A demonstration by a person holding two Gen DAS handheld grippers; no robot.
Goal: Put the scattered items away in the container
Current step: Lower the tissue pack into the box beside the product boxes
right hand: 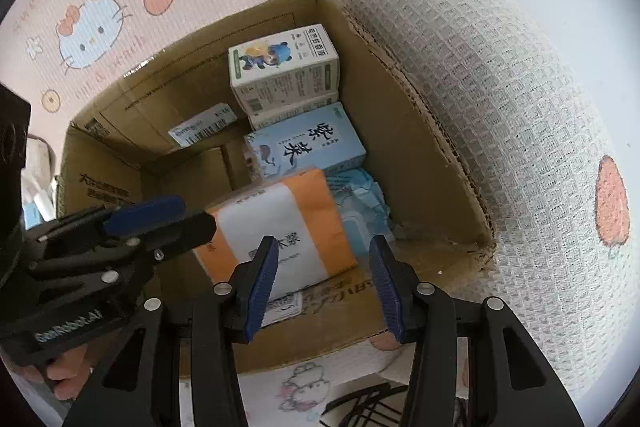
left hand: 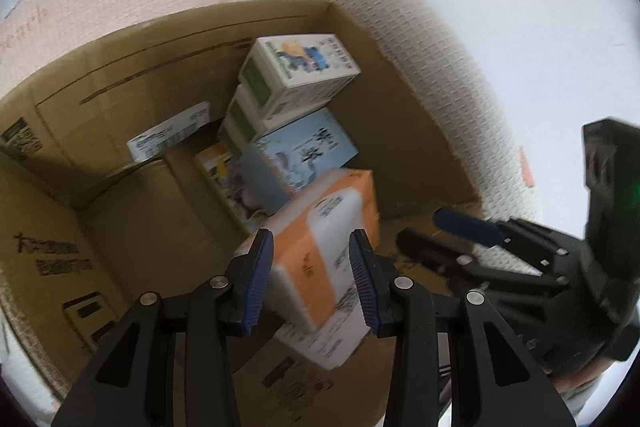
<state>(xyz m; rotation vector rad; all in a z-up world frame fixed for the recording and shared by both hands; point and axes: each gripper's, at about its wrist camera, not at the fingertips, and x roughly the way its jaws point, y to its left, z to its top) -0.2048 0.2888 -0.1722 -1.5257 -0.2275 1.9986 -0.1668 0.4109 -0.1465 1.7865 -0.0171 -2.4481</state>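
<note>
An orange and white tissue pack (left hand: 320, 247) sits inside the cardboard box (left hand: 160, 67), also seen in the right wrist view (right hand: 276, 227). My left gripper (left hand: 312, 279) hovers over the box with its jaws open on either side of the pack; whether the pads touch it is unclear. In the right wrist view the left gripper (right hand: 160, 223) reaches the pack's left edge. My right gripper (right hand: 324, 283) is open and empty above the pack's near end. It shows at the right of the left wrist view (left hand: 440, 231).
In the box lie a light blue carton (right hand: 308, 143), stacked white and green cartons (right hand: 284, 71), a blue plastic packet (right hand: 364, 195) and a label (right hand: 200, 125). The box wall (right hand: 420, 131) stands against a rolled waffle blanket (right hand: 500, 87) on a pink patterned sheet (right hand: 88, 27).
</note>
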